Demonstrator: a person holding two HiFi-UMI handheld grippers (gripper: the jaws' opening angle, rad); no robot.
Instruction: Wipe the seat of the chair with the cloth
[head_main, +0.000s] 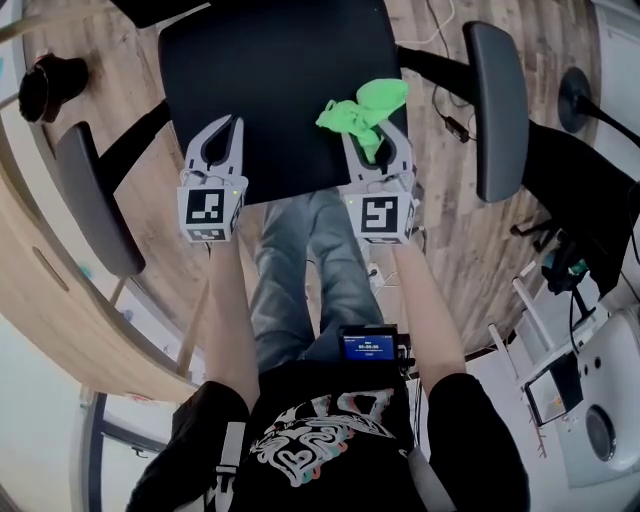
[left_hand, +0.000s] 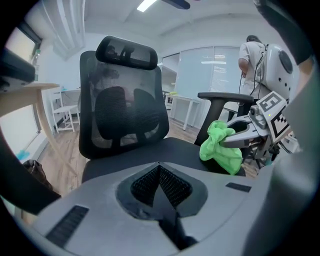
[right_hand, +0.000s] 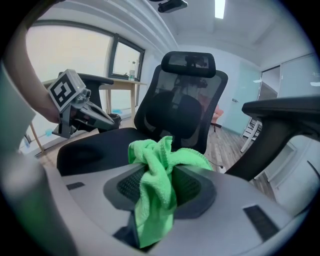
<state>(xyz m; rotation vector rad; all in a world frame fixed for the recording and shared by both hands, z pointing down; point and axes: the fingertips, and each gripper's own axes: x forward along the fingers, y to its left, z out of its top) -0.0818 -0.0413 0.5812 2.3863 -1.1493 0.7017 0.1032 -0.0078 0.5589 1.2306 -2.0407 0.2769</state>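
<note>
Fingers of my right gripper pinch the green cloth over the front of the black chair seat. My left gripper hovers alongside, forearms parallel. In the left gripper view, its fingers meet with nothing between them. In the right gripper view, the cloth bunches between the clamped fingers.

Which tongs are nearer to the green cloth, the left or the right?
Right. The right tongs are shut on the green cloth above the seat. The left tongs, shut and empty, are apart from it, on its left in the head view.
</note>
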